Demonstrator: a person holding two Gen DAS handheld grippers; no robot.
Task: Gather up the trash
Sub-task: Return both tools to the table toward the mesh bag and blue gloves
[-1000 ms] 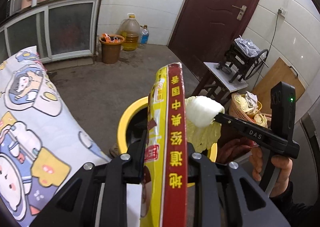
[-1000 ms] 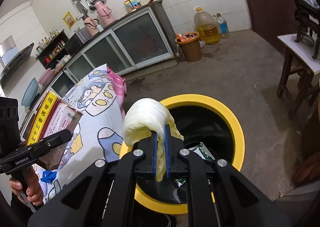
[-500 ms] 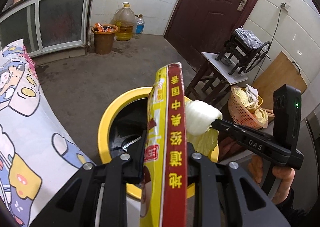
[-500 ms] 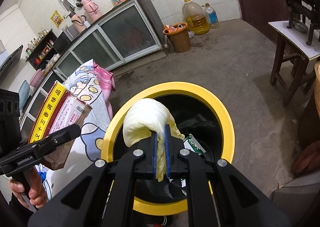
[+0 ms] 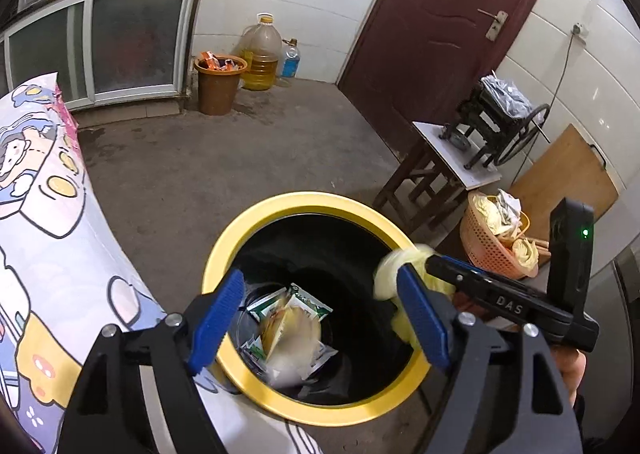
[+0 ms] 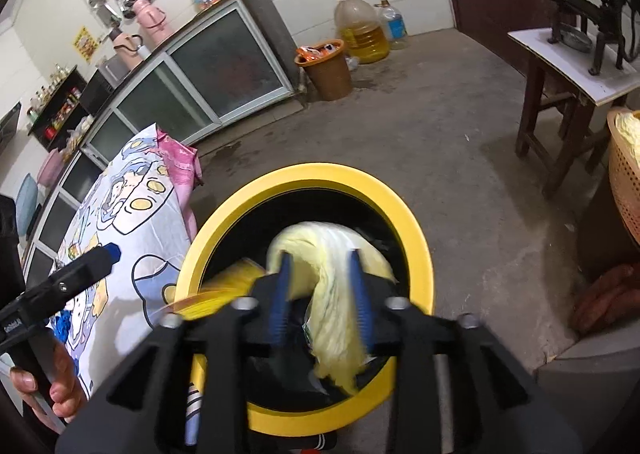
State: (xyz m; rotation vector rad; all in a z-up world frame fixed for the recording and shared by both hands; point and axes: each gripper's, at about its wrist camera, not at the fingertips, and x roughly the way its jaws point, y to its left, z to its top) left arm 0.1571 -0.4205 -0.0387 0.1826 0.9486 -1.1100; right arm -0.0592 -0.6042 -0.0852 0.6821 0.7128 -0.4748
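A yellow-rimmed black trash bin (image 5: pixel 276 209) stands on the floor below both grippers; it also shows in the right wrist view (image 6: pixel 384 189). My left gripper (image 5: pixel 320 318) is open and empty above it. The yellow and red box (image 5: pixel 288 338) is a blur inside the bin, over green and white packets (image 5: pixel 312 300); it shows blurred in the right wrist view (image 6: pixel 224 290). My right gripper (image 6: pixel 320 294) is open; the pale cabbage leaf (image 6: pixel 332 286) hangs loose between its fingers over the bin. The leaf also shows in the left wrist view (image 5: pixel 388 274).
A table with a cartoon-print cloth (image 5: pixel 52 254) is close on the left of the bin. An orange basket of cabbage scraps (image 5: pixel 496 242) and a wooden stool (image 5: pixel 436 169) stand to the right. A brown bucket (image 5: pixel 218 83) and oil jugs (image 5: pixel 260 53) stand by the far wall.
My left gripper has opened and the box has dropped into the bin. My right gripper has opened and the cabbage leaf is slipping down between its fingers.
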